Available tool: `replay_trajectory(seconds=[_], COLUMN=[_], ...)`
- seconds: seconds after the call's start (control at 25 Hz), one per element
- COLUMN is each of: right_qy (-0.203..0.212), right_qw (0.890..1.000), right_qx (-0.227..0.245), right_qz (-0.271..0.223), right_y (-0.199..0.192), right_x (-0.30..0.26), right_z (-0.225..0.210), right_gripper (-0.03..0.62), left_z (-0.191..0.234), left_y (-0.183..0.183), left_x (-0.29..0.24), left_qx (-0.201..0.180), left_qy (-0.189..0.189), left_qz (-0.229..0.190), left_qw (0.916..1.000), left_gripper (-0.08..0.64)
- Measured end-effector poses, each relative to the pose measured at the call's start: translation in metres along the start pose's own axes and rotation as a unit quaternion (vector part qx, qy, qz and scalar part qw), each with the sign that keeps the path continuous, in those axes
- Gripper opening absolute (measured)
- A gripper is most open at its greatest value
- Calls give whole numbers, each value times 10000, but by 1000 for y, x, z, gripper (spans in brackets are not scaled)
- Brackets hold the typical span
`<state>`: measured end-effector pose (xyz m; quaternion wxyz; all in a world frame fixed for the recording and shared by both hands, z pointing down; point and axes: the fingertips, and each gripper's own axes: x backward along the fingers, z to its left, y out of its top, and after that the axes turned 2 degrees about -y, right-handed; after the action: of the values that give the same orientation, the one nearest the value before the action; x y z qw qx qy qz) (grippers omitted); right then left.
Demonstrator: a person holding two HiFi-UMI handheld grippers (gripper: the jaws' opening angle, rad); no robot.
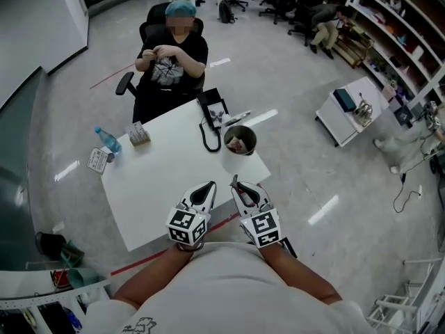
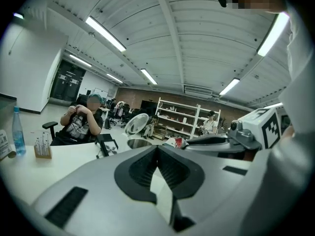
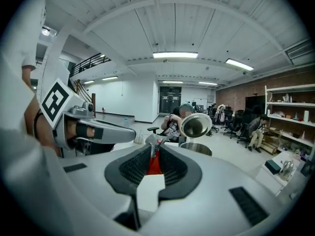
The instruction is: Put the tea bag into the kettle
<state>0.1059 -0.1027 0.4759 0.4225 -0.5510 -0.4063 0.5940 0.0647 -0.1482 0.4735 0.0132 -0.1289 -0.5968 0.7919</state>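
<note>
Two ribbed right gripper (image 3: 155,146) pads (image 3: 171,167) pinch a flat red tea bag (image 3: 154,164)

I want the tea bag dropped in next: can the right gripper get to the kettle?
Probably yes. The kettle stands with its lid up just beyond the right gripper, bare table between them, nothing in the way. The tea bag sits gripped in its jaws.
</note>
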Motion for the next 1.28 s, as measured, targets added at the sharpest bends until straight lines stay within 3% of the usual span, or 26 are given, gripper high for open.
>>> replay_trajectory(seconds=[0.68, 1.28], right_qy=[-442, -704], right_qw=[9982, 9956], right_qx=[-359, -568], right_qz=[170, 247], right_y=[-75, -81], right_x=[142, 127], right_z=[-124, -180], right_gripper=[57, 57], left_z=[-175, -177], left_y=[-44, -31], left_x=[-106, -177], left_qx=[-65, -138], left_qy=[-603, -978], left_qz=[284, 427], left_qw=[9978, 9942], left_gripper=[9, 9])
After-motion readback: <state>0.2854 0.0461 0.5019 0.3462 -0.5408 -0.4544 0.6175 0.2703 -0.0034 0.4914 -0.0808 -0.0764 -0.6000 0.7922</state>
